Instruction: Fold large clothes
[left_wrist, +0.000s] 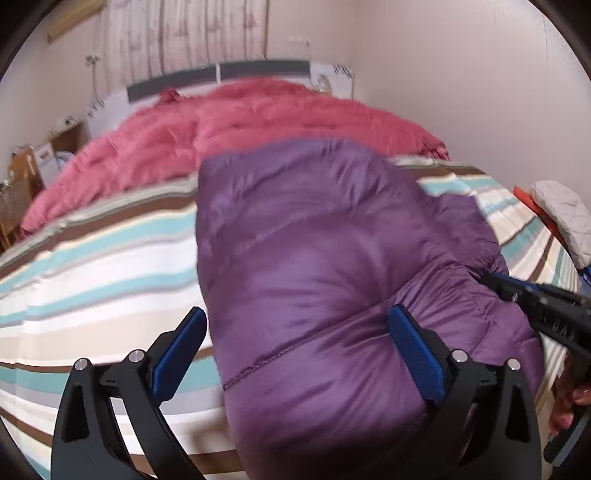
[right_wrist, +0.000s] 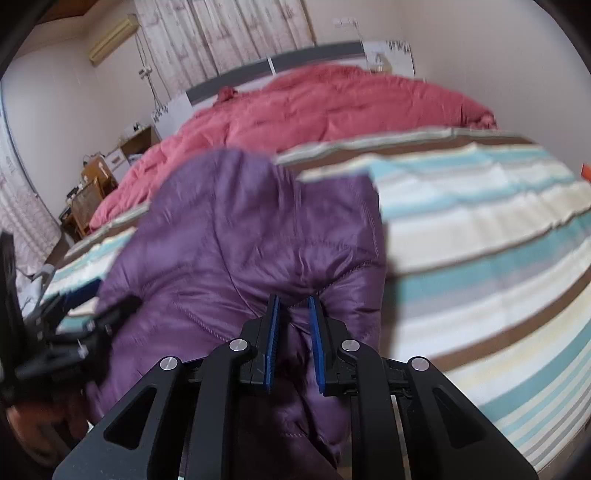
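Where blur smears it — purple jacket (left_wrist: 314, 258) hem unclear

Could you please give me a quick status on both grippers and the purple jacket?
Left gripper open wide, astride the purple jacket's near edge. Right gripper shut on a pinch of jacket. Jacket bunched on striped bedspread; nothing in the way.

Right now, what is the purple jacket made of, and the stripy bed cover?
The purple jacket looks like thin, slippery nylon over soft filling: it shines, puffs up and has stitched quilting lines. The stripy bed cover looks like matte woven cotton, dull and slightly ribbed, though blur leaves that unsure.
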